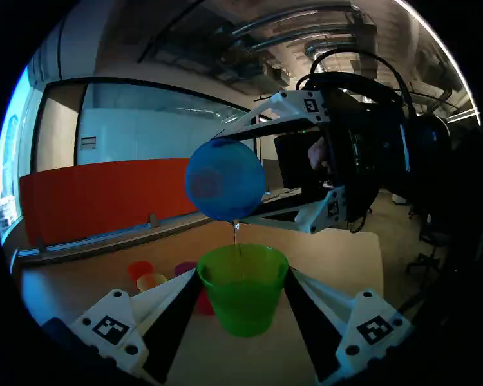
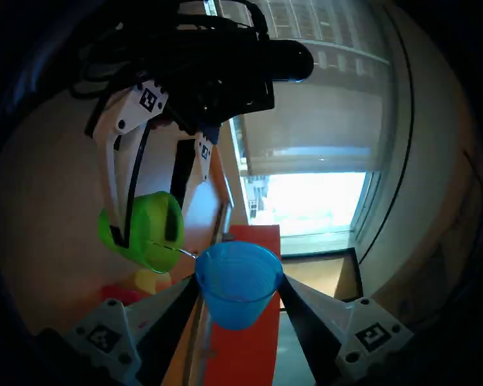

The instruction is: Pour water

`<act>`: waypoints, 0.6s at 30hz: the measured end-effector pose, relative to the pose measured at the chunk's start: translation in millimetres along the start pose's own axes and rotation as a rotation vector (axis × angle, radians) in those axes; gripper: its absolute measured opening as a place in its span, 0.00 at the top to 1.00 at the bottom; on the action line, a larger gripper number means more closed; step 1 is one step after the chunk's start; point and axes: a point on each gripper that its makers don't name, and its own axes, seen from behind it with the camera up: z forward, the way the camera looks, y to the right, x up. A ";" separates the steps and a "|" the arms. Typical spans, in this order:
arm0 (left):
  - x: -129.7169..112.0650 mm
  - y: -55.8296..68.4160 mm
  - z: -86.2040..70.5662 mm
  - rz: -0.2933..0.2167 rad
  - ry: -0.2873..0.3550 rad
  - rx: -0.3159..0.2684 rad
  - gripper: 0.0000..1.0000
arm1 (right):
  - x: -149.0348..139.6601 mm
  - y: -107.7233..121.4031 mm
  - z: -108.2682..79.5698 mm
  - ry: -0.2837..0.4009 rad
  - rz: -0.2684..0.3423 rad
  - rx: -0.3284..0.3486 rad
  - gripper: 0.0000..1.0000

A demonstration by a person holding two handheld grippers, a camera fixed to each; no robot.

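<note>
The left hand-held gripper (image 1: 241,276) is clamped on the green cup (image 1: 243,299), one finger against each side, and holds it upright above the tabletop (image 1: 335,254). The right hand-held gripper (image 2: 237,282) is clamped the same way on the blue cup (image 1: 223,179). It comes in from the right, with the cup tipped over so that its base faces the left gripper's camera and its lip hangs just above the green cup's rim. On the tabletop to the left, beyond the green cup, stand three smaller cups close together: a red cup (image 1: 140,269), an orange cup (image 1: 151,281) and a purple cup (image 1: 185,267). A thin stream (image 1: 236,235) of water falls from the blue cup's lip into the green cup's mouth.

The pour itself looks to be the step in hand, and the slender stream suggests either a gentle tilt or a nearly empty blue cup. How full the green cup is cannot be told. The next move calls for keeping the lip over the mouth, tilting further only slowly, then righting the blue cup before drawing it away.
</note>
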 end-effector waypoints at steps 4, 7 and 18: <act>0.7 -0.6 -0.8 0.000 0.001 0.002 0.14 | 0.5 -1.4 -0.9 -0.004 -0.012 0.002 0.10; 1.0 -1.0 -1.1 0.000 0.002 0.003 0.13 | 0.4 -2.7 -1.3 -0.006 -0.022 0.002 0.10; 0.4 -2.9 -0.9 -0.003 0.003 0.006 0.13 | 2.4 -5.3 -3.3 -0.012 -0.069 -0.006 0.10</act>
